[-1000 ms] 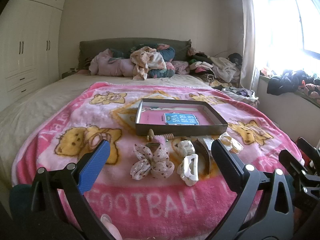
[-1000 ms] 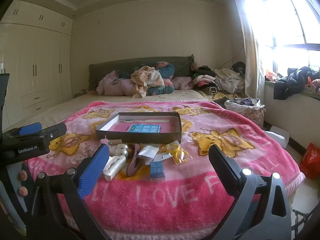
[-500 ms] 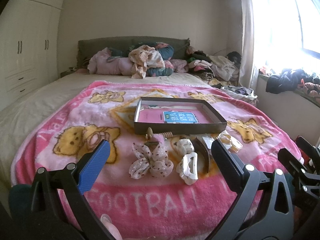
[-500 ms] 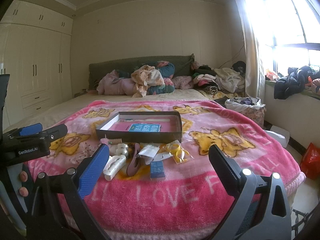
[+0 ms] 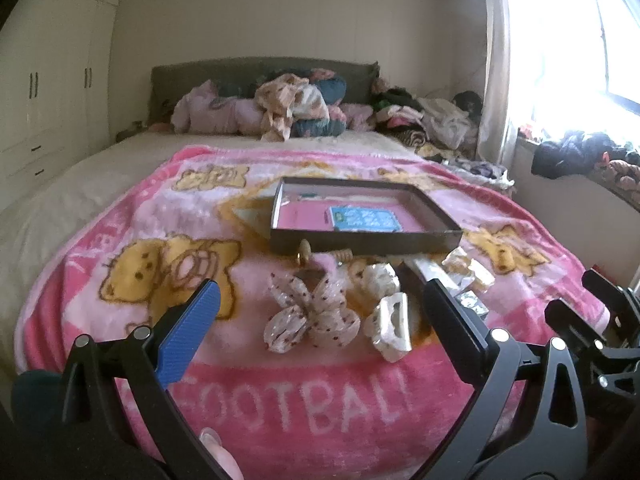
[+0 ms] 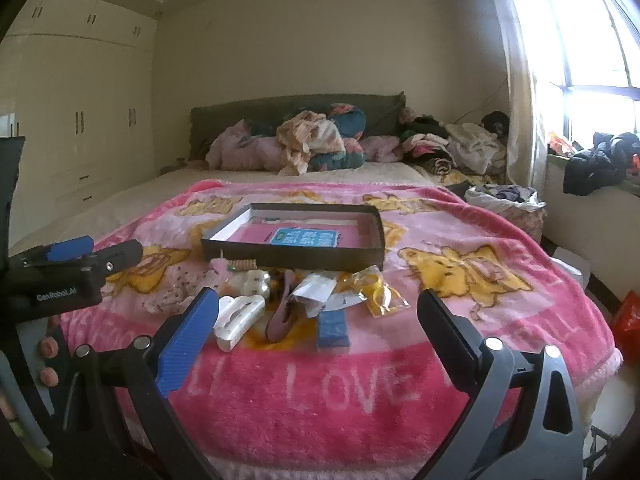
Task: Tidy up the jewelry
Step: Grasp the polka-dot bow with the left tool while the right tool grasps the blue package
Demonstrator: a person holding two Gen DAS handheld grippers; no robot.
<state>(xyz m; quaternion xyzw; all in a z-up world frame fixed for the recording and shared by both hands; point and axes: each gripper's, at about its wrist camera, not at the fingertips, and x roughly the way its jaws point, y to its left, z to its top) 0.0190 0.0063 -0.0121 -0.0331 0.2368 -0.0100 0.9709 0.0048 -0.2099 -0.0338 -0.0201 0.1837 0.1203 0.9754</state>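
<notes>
Both hand-held grippers [image 5: 320,312] [image 6: 318,320] — wide apart

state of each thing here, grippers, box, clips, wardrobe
left gripper: open, empty
right gripper: open, empty
box: open, no lid, blue card inside
white clip: shut, on blanket
bow: lying flat on blanket
wardrobe: doors shut

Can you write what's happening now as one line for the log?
left hand-held gripper: open, empty | right hand-held gripper: open, empty | white plastic hair claw: on pink fleece blanket | dark shallow cardboard box: behind
</notes>
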